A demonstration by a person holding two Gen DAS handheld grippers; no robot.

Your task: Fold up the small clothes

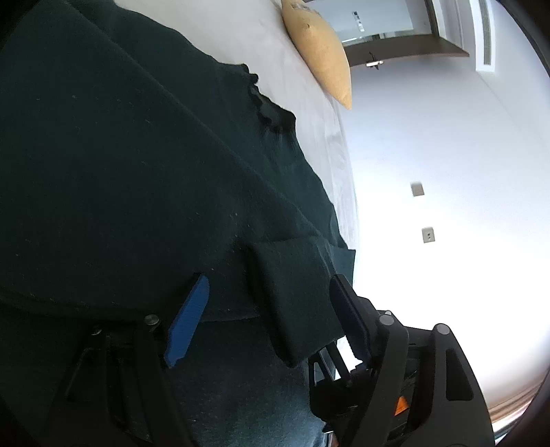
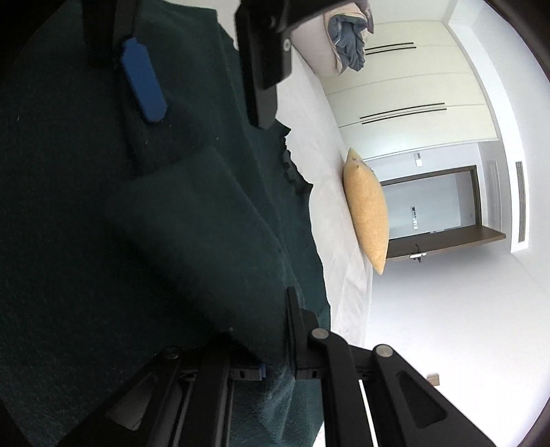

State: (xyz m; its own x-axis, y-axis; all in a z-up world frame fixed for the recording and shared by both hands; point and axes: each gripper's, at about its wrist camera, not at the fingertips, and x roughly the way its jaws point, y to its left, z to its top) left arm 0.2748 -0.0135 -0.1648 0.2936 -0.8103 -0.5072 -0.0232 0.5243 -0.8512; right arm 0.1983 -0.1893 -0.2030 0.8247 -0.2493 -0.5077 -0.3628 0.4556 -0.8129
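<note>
A dark green garment point(image 1: 137, 165) lies on the white bed point(image 1: 240, 31) and fills most of both views point(image 2: 103, 240). My left gripper point(image 1: 271, 302) stands wide with a folded strap or cuff of the garment point(image 1: 295, 295) between its blue pads point(image 1: 187, 323), not pinched. My right gripper point(image 2: 254, 330) has a thick fold of the garment point(image 2: 206, 261) bunched between its fingers, and the pads are mostly hidden by cloth. The left gripper also shows at the top of the right wrist view point(image 2: 206, 86), its blue pad point(image 2: 144, 82) over the garment.
A yellow pillow point(image 2: 366, 209) stands on the bed's far side, also in the left wrist view point(image 1: 319, 48). Bundled blue-grey and pink bedding point(image 2: 343, 41) sits at the bed's end. White wardrobe doors point(image 2: 412, 89), a doorway point(image 2: 429, 209) and a white wall point(image 1: 447, 172) lie beyond.
</note>
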